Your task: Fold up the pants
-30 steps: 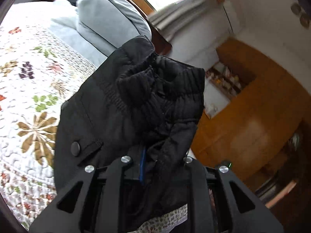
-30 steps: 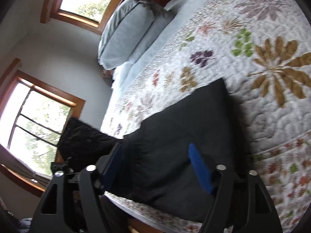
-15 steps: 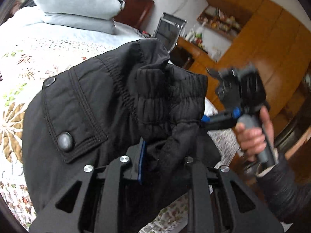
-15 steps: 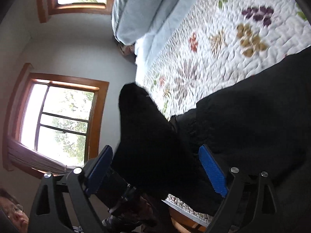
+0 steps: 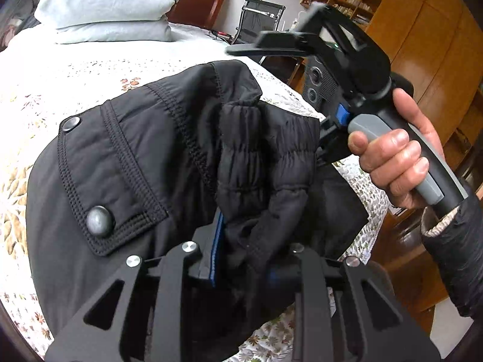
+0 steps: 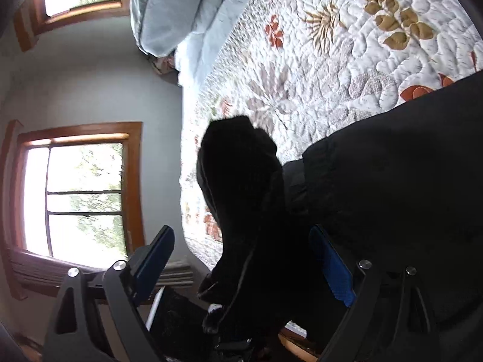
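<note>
Black padded pants (image 5: pixel 145 150) with a snap-buttoned pocket flap lie partly on the floral quilt. My left gripper (image 5: pixel 244 259) is shut on the bunched elastic waistband and holds it up off the bed. My right gripper (image 6: pixel 241 259) is open, its blue pads (image 6: pixel 332 271) spread either side of the raised waistband (image 6: pixel 241 187) without closing on it. In the left wrist view the right gripper's body and the hand holding it (image 5: pixel 389 157) show at the right, just behind the waistband.
The bed has a white floral quilt (image 6: pixel 347 45) and grey-blue pillows (image 5: pixel 105 3) at its head. Wooden cabinets (image 5: pixel 428 45) and a chair (image 5: pixel 259 18) stand beyond the bed. Windows (image 6: pixel 81 196) line the wall on the other side.
The right gripper has moved in from the flat part of the pants to straddle the raised waistband. The left gripper has turned, still holding the waistband.
</note>
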A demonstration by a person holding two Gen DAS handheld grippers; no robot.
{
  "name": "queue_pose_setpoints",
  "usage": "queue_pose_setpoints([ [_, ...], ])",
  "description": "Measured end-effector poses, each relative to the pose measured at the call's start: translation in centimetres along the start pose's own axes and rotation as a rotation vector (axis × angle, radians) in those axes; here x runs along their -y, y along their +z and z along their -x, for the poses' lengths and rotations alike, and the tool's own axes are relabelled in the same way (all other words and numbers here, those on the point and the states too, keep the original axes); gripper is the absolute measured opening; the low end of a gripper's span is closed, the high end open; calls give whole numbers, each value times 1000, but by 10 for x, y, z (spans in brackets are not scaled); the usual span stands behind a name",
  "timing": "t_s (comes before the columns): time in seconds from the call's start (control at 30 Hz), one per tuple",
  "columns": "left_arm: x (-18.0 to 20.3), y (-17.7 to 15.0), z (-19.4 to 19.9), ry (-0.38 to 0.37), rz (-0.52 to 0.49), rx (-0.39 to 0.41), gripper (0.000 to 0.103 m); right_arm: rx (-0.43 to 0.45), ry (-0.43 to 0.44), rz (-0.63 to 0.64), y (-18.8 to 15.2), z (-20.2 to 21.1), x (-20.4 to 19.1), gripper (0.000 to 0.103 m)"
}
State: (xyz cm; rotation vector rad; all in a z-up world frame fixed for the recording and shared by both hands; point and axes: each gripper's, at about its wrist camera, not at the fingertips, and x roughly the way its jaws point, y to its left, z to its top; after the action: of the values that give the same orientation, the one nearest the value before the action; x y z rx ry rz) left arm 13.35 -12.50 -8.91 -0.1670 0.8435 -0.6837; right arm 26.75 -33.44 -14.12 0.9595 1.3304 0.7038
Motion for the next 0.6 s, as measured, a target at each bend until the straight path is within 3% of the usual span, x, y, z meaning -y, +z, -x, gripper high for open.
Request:
queue_pose_setpoints([
  [0.2, 5, 3, -4, 11, -17, -10, 25, -45, -64, 24, -1, -21, 1, 89],
  [0.37, 12, 4, -9, 27, -44, -16, 28, -78, -100, 44, -4, -36, 2, 62],
  [0.6, 19, 7, -11, 36, -58, -29, 35, -76, -89, 43, -7, -34, 10, 45],
])
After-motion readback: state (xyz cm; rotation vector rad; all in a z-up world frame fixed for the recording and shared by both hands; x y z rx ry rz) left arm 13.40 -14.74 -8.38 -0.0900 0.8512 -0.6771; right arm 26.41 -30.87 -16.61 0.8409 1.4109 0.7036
